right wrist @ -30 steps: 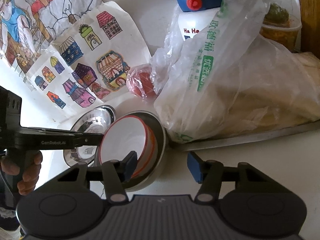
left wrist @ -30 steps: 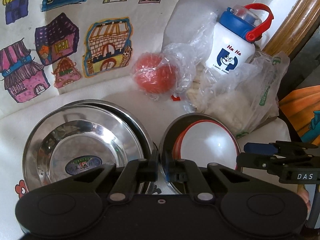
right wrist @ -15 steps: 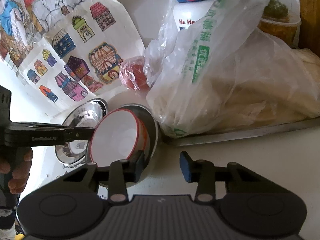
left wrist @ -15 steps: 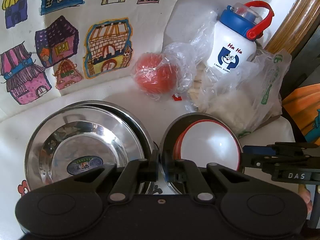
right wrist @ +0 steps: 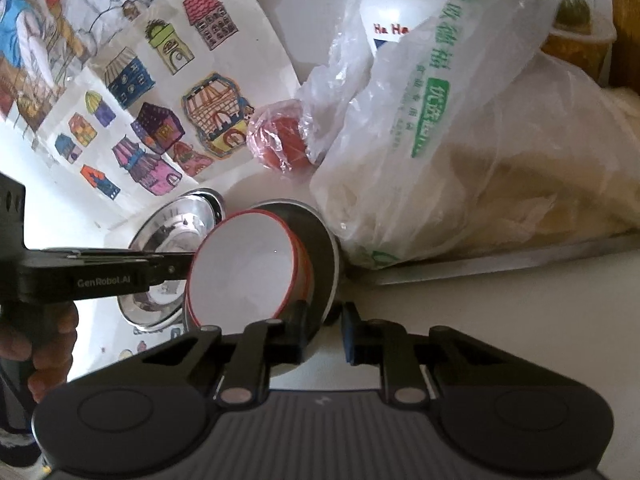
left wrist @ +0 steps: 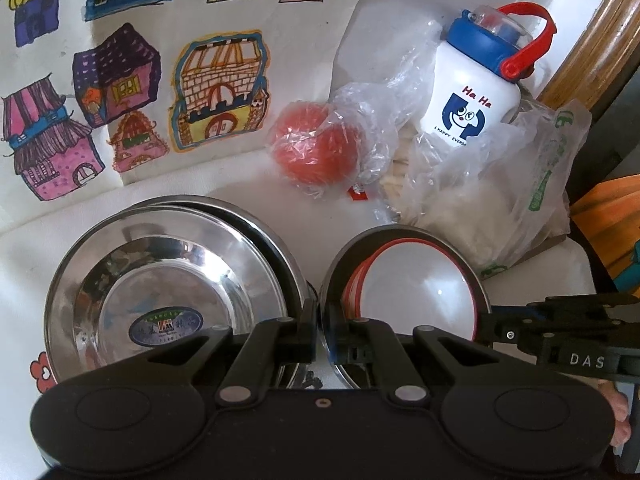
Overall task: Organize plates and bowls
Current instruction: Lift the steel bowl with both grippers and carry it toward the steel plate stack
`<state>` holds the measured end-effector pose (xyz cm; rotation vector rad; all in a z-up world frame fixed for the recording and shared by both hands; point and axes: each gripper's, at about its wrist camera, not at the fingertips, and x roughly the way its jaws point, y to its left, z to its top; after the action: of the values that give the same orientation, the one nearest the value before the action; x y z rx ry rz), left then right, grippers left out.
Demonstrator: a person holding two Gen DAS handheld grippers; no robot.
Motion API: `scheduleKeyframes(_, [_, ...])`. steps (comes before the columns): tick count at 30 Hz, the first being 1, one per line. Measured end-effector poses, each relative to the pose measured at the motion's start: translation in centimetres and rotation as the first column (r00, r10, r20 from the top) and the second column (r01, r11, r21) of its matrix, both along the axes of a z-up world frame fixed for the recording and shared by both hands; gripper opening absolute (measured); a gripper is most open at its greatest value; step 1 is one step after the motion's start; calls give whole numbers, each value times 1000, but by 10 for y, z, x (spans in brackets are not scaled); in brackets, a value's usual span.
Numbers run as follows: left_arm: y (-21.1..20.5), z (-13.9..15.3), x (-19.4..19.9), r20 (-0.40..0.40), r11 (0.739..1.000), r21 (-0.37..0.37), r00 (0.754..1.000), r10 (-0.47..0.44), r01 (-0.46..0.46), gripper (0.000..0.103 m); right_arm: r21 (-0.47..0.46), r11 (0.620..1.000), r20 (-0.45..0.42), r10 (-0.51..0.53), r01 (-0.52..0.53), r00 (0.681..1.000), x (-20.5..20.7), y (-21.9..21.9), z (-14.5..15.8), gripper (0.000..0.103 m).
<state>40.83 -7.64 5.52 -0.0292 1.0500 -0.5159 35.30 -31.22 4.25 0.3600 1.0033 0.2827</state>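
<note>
A steel bowl (left wrist: 340,264) holds a few nested white bowls with red rims (left wrist: 416,284). My left gripper (left wrist: 322,332) is shut on that steel bowl's left rim. Just left of it lies a stack of steel plates (left wrist: 168,276). In the right wrist view my right gripper (right wrist: 324,336) straddles the near rim of the steel bowl (right wrist: 320,240), one finger inside and one outside. Its jaws are closing and the rim fills the gap between them. The white bowls (right wrist: 244,264) sit tilted inside. In the left wrist view the right gripper (left wrist: 486,322) meets the bowl's right edge.
A red ball in clear plastic (left wrist: 312,152) and a white bottle with a blue lid (left wrist: 476,92) stand behind the bowls. A big plastic bag of food (right wrist: 480,160) lies on a metal tray (right wrist: 520,256) to the right. Coloured house drawings (left wrist: 120,80) cover the back left.
The right gripper's jaws have narrowed from wide apart to close around the steel bowl's rim. The left gripper and the dishes have stayed put.
</note>
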Motion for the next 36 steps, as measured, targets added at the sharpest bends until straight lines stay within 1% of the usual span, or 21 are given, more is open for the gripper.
scheduleKeyframes(5, [1,1,0,-14,1000,-10,1000,13,-13,4,16,1000,-7,-12,12,1000,-3,-4,0,19])
scheduleKeyframes(13, [-4,5,-9,-12,1000,-2,1000,16,-16,4,15,1000,-13,-22,22,1000,-15,-9,-1,18])
scheduleKeyframes(28, [-11,14,-43,-32,1000,5,999,22,-22,4,29,999,-21,-29,30,999,-49,-18,0,17])
scheduleKeyframes(36, [-5,17,-64,-39,999,4,998,44,-43,4,29,999,-25,-17,18,1000,-67,-11,1,16])
